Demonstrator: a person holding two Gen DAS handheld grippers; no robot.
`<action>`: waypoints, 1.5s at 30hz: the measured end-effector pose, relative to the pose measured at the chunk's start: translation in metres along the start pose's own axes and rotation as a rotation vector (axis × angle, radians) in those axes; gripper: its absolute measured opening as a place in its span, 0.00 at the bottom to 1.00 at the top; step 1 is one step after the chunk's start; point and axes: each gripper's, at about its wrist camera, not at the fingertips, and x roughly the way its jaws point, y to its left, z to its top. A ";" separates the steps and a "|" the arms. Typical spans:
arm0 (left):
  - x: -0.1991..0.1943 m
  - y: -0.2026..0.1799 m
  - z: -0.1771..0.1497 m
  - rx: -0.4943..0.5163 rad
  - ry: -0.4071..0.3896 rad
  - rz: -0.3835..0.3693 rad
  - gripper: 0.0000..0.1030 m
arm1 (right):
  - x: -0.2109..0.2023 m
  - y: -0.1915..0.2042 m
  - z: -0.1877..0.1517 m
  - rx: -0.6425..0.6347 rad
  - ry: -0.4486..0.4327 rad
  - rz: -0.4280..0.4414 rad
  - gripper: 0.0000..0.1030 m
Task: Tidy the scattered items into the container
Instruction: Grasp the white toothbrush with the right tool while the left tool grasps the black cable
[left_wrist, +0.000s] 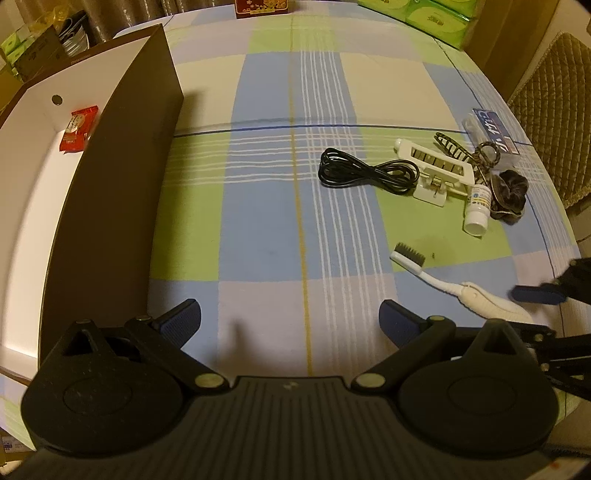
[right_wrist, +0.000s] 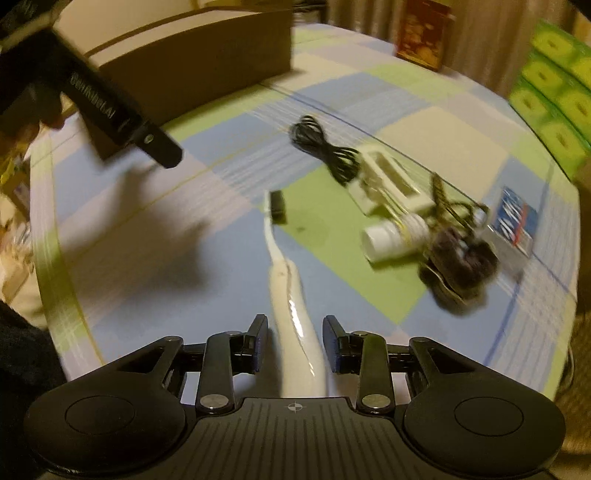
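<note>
1. The toothbrush (right_wrist: 291, 295) is lying flat on the checked bench (left_wrist: 266, 206), and its handle is sitting right between the two fingers of the right gripper (right_wrist: 295, 343). The jaws are standing apart with a gap on each side of the handle, so nothing is being gripped yet.
2. In the right wrist view its long axis is running from 6 o'clock, at the gripper, up to the dark bristle head near 12 o'clock, leaning slightly toward 11. The handle is lining up with the gripper's forward direction, so closing across it looks like the natural next move.
3. The left gripper (left_wrist: 290, 325) is spread wide over bare cloth and carrying nothing. In its view the toothbrush (left_wrist: 436, 280) is lying out at about 2 o'clock, so the right hand is clearly the nearer one.
4. The container (left_wrist: 110, 177), a brown box with a white inside, is standing at 9 to 10 o'clock of the left gripper, and a red packet (left_wrist: 78, 128) is already lying in it. From the right gripper the box (right_wrist: 207, 55) is sitting at about 11 o'clock, well apart.
5. The black cable (left_wrist: 365, 173), white clip rack (left_wrist: 436, 170), small bottle (left_wrist: 478, 208) and dark scrunchie (left_wrist: 511, 194) are waiting in a cluster at 1 to 2 o'clock.
</note>
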 end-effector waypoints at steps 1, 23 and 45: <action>0.000 0.000 0.000 -0.001 0.000 0.000 0.98 | 0.003 0.002 0.001 -0.014 -0.011 -0.005 0.29; 0.003 -0.037 0.018 0.340 -0.141 -0.118 0.94 | -0.049 -0.040 -0.068 0.291 0.058 -0.113 0.17; 0.093 -0.080 0.095 0.949 -0.019 -0.275 0.49 | -0.062 -0.070 -0.080 0.603 -0.024 -0.196 0.17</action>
